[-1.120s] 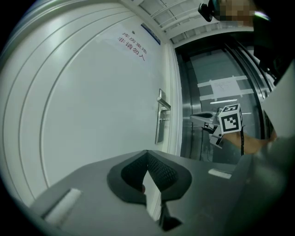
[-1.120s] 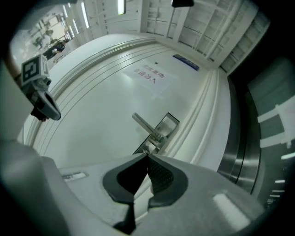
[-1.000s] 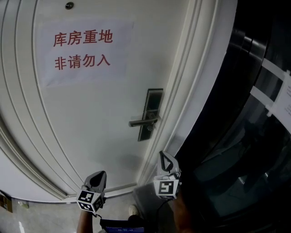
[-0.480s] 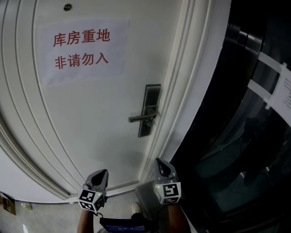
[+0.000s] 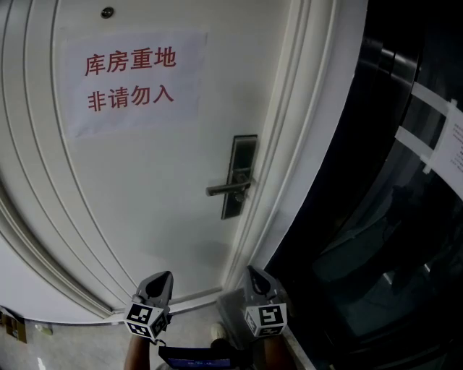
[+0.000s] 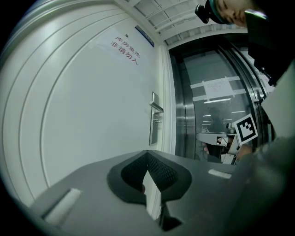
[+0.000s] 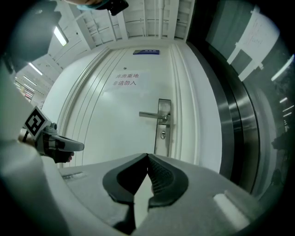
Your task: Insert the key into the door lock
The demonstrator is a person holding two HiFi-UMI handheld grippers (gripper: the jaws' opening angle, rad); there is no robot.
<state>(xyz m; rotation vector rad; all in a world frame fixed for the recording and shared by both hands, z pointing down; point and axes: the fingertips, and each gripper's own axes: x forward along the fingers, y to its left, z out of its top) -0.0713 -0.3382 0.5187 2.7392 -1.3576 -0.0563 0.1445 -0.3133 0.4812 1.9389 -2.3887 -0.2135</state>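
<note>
The white door (image 5: 145, 188) carries a dark lock plate (image 5: 240, 175) with a lever handle (image 5: 228, 189). In the right gripper view the plate (image 7: 163, 123) shows a keyhole (image 7: 162, 134) under the handle (image 7: 151, 114). No key shows in any view. My left gripper (image 5: 163, 276) is low in front of the door, shut with nothing seen between its pads (image 6: 156, 173). My right gripper (image 5: 253, 269) is beside it, below the lock and well short of it, and is also shut (image 7: 147, 156). Both point level at the door.
A paper sign (image 5: 130, 79) with red characters hangs on the door under a peephole (image 5: 107, 11). To the right of the white door frame (image 5: 304, 144) stands a dark glass wall (image 5: 405, 217) with taped paper notices (image 5: 445, 141). Grey floor lies below.
My right gripper has sunk lower in the head view and rolled about its own axis. The left gripper has stayed in place.
</note>
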